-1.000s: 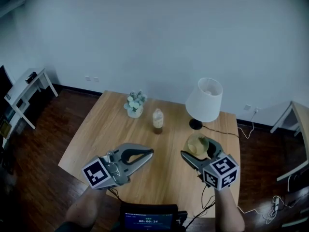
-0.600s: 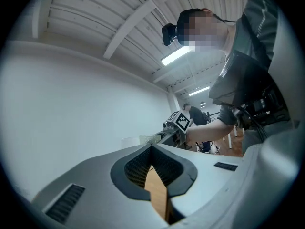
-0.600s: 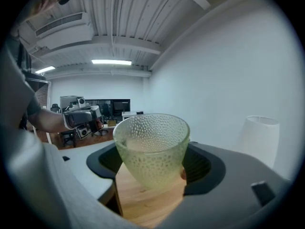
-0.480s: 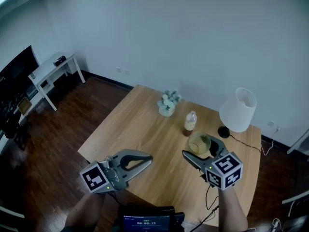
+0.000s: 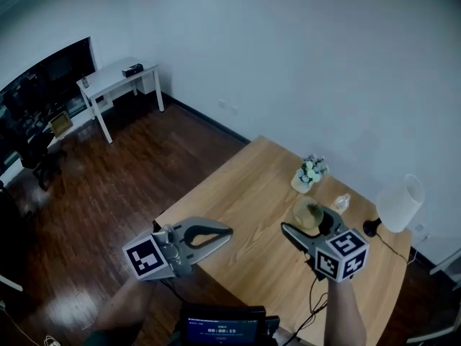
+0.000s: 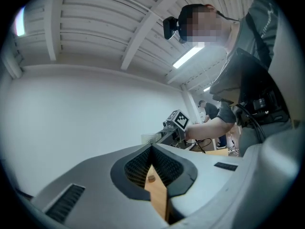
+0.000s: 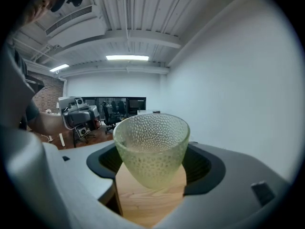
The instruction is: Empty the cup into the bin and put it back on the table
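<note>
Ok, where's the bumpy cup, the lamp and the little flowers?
cup (image 7: 151, 151): right gripper view, on its dimpled side wall.
lamp (image 5: 397, 203): head view, on the white shade.
flowers (image 5: 311, 169): head view, on the blooms above the pot.

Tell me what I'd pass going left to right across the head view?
desk → left gripper → cup → bottle → lamp
</note>
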Demonstrator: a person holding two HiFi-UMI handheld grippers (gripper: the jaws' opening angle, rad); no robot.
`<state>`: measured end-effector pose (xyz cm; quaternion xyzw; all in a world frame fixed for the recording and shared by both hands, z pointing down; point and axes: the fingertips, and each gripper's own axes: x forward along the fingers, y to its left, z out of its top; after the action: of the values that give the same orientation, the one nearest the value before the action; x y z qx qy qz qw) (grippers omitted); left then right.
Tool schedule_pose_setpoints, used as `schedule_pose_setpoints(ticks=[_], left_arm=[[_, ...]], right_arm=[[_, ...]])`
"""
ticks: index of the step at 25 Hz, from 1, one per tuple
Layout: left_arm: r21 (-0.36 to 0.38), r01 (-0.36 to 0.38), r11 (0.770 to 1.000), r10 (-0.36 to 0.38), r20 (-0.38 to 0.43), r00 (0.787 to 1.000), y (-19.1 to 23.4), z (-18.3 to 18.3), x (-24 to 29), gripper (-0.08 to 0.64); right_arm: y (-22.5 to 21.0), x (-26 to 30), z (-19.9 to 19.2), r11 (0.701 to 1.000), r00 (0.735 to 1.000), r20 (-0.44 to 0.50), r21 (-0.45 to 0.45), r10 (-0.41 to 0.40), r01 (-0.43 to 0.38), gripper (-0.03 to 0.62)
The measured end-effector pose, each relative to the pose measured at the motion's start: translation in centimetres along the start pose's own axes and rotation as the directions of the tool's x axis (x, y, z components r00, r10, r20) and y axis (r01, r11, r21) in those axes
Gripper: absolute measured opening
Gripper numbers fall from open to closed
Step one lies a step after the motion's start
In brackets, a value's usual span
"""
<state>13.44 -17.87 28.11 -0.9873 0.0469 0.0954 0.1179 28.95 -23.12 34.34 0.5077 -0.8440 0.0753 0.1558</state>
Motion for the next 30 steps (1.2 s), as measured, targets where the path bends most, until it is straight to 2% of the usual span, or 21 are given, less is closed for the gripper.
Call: schedule_pose_setpoints(ticks=[7,14,22,30], left_arm=[[0.020,-0.086,0.996,0.087,-0.015,0.996,1.9,2.0,-9.6,0.000],[0.016,-0.185,0.983,0.185,-0.019,0.983,5.5,2.0,-16.4,0.000],[0.017,-0.290,0.957,0.290,-0.036,0.956,9.5,0.6,-20.0,0.000],[0.006,-0.361,0.933,0.360,-0.087,0.929,13.8,-0.3,-22.4,0.000]], right_arm=[[7.8,6.3,3.3,0.996,0.997,-0.001,-0.028,0.080,-0.080,0.383],[11.7,13.0,5.5,0.987,0.989,-0.022,-0.063,0.149,-0.150,0.383],[14.6,20.9,7.8,0.957,0.965,-0.077,-0.130,0.251,-0.259,0.383],[17.0,27.4,8.3,0.904,0.926,-0.152,-0.211,0.345,-0.372,0.383]])
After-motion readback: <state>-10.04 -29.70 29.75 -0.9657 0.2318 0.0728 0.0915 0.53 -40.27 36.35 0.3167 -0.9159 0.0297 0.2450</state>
